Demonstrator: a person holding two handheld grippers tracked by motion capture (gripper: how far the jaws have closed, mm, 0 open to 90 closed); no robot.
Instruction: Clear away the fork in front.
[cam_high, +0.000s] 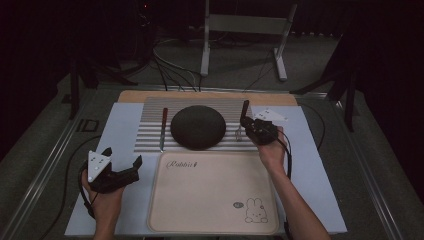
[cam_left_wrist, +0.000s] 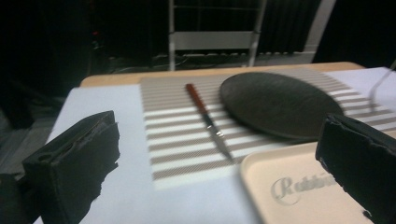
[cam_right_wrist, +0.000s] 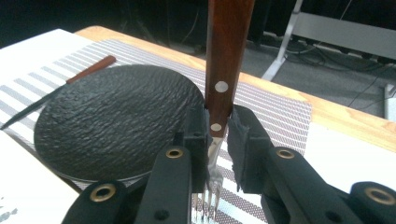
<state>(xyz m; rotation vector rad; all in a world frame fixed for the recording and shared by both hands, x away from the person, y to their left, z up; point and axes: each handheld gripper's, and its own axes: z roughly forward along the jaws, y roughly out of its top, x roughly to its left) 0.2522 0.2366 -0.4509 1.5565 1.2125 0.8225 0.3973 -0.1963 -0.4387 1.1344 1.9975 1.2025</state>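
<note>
A person stands at a counter (cam_high: 320, 165) covered in pale sheet, holding a two-jaw tool in each hand.

The right tool (cam_high: 256, 129) is clamped on a fork (cam_right_wrist: 223, 84), its jaws pressing both sides of the riveted reddish-brown wooden handle just above the metal neck. The fork stands nearly upright in the jaws: handle rising away from the tool, steel tines pointing down toward the striped placemat (cam_high: 150, 125) directly beneath them. Whether the tines touch the mat cannot be told.

Just to the left of this tool, seen along its jaws, lies a round, dark slate plate (cam_right_wrist: 116, 121) with a rough, rippled surface. Beyond the plate, on its far side from the right tool, a table knife (cam_high: 163, 129) with a matching wooden handle lies flat on the ribbed grey-and-white mat.

The left tool (cam_high: 121, 161) hangs with its jaws wide apart, holding nothing, above the bare sheet. The knife lies ahead of it, long axis running roughly away from the tool, blade tip nearer and handle farther. This tool is the nearer one to the knife.

Between the two tools sits a smooth cream mat (cam_high: 210, 195) with rounded corners, printed with the word "Rabbit" and a small rabbit drawing.
</note>
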